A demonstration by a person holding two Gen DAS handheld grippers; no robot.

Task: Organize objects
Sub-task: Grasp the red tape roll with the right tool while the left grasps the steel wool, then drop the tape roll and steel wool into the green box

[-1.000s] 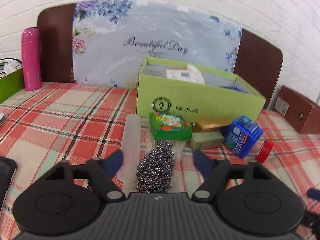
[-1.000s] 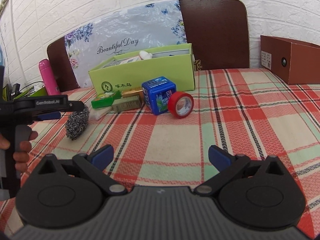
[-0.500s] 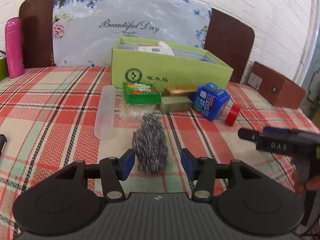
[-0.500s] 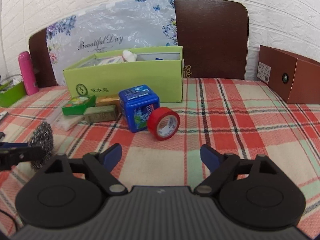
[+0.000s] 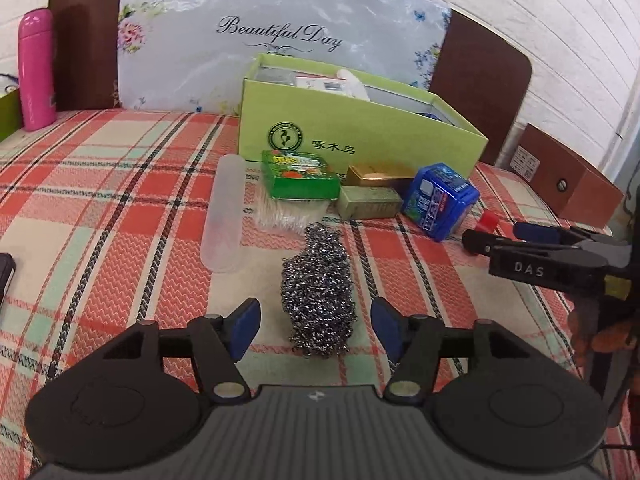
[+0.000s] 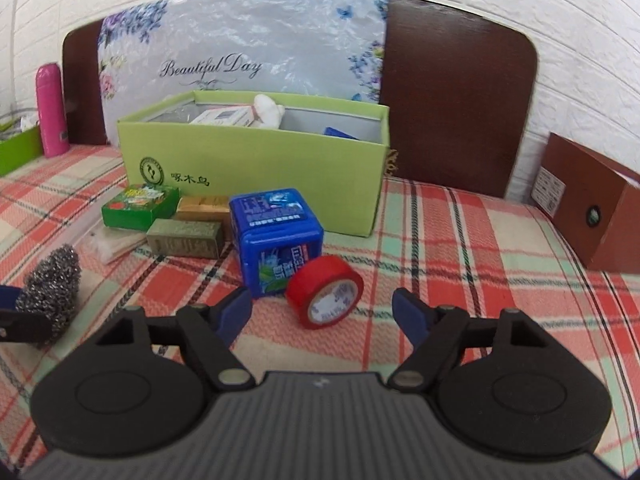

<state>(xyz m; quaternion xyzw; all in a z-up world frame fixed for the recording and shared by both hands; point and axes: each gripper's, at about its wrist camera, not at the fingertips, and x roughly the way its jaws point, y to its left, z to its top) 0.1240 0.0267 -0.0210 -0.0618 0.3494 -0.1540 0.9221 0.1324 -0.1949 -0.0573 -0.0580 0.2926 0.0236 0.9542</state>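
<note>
Left tool [image 5: 315,325]: jaws have just been opening and now stand apart on either side of the steel wool scourer [image 5: 318,292], which rests on the plaid tablecloth [image 5: 120,216] with clear gaps to both blue pads; half a second ago those pads sat closer in on it. Right tool [image 6: 321,313]: jaws have just been closing from their widest, yet are open, with the red tape roll [image 6: 326,297] just ahead of and between the fingertips, untouched; a second ago the roll lay much farther off in that view, so the tool has come up to it. The roll stands on edge, leaning against or just beside the blue square tub [image 6: 276,236]. Left wrist view only: a frosted plastic tube [image 5: 224,212] lying left of the scourer, a clear bag of cotton swabs [image 5: 288,212] under the green packet [image 5: 298,176], the right tool's body marked "DAS" entering from the right edge, and a dark device at the far left edge. Right wrist view only: the full face of the tape roll, which the left view shows only as a red sliver behind the tub. Both views: the light green box [image 6: 256,164] with items inside, gold and olive bars in front of it, pink bottle [image 5: 36,68] far left, brown box [image 6: 592,204] at right.
</note>
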